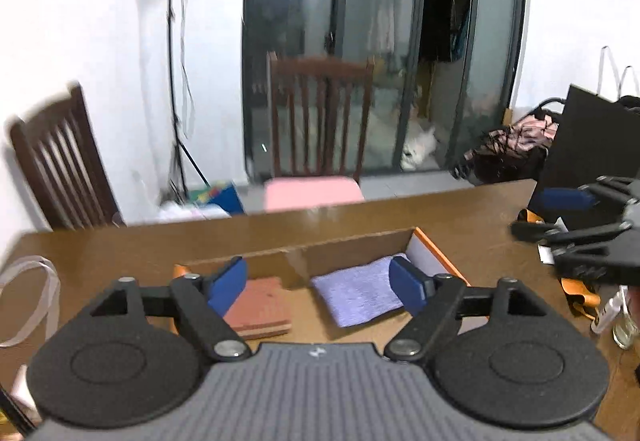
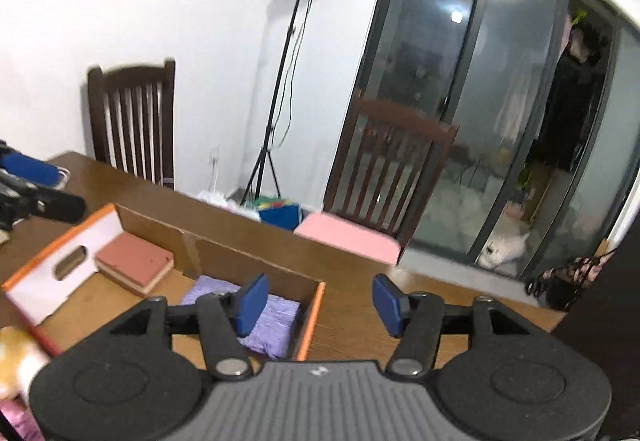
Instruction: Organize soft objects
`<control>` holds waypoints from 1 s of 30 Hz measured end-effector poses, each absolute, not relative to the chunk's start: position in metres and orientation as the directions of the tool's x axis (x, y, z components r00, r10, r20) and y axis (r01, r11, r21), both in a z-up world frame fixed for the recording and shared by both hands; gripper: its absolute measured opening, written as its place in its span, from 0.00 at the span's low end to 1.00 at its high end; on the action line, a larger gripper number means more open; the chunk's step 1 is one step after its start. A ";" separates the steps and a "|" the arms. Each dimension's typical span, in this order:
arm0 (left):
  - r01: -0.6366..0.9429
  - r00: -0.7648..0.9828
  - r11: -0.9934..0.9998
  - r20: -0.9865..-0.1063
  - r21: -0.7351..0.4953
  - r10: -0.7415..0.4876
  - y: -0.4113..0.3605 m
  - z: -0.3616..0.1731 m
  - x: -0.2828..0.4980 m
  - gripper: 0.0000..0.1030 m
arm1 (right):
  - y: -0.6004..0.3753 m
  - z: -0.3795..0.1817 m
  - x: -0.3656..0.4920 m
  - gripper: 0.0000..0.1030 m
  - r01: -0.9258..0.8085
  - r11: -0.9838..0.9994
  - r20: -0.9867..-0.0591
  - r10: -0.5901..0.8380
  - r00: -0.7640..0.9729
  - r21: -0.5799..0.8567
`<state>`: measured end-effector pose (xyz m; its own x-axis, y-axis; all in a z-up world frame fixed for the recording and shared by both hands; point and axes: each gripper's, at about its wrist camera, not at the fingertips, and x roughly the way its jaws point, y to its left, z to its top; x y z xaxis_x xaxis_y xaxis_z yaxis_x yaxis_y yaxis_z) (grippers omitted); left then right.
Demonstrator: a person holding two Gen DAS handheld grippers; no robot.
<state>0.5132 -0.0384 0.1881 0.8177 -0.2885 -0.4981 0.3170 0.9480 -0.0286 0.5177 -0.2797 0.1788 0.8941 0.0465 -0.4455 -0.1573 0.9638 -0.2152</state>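
Both grippers are up off the work w/ nothing in them: left gripper (image 1: 319,283) has its blue pads spread wide, hovering over the near edge of the cardboard box (image 1: 304,246), and right gripper (image 2: 316,300) is likewise wide apart, empty, poised above the box's right end and the bare table (image 2: 420,301) beside it. Inside the box, two soft items are already sorted into separate compartments – a folded reddish-brown cloth (image 1: 262,307) in the left section and a folded lilac towel (image 1: 360,291) in the right section, w/ a cardboard divider between them. Both lie flat, apart from each other, neither touched by a pad. Judging from that, this is a between-items moment: two pieces placed, hands free for the next pick. In the right wrist view something soft, orange-white and blurred (image 2: 16,357) sits at the lower left just outside the box's white end wall – prob. the next candidate, though too smeared to identify. Next move calls for swinging a gripper down & toward that item, pinching a fold rather than a flat face since cloth slips, then lifting clear of the box wall before lowering in – there's free floor in front of the reddish cloth. Frames are motion-blurred, so fine detail is unreliable.
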 end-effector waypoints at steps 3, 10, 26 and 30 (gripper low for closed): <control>0.306 0.855 0.952 -0.440 -0.003 -0.276 -0.023 0.206 0.469 0.86 | -0.287 0.202 0.475 0.72 -0.134 0.965 -0.389 0.038 0.920 -0.224; 0.275 0.917 0.959 -0.320 0.073 -0.238 -0.009 0.217 0.371 0.96 | -0.283 0.222 0.394 0.78 -0.146 0.969 -0.322 0.076 0.944 -0.200; 0.132 0.967 0.988 -0.232 0.086 -0.109 0.012 0.082 0.161 1.00 | -0.243 0.093 0.175 0.90 -0.206 0.974 -0.199 0.184 0.963 -0.093; 0.157 0.928 0.986 -0.349 0.055 -0.129 0.018 0.060 0.161 1.00 | -0.237 0.055 0.162 0.90 -0.255 0.967 -0.315 0.240 0.918 -0.006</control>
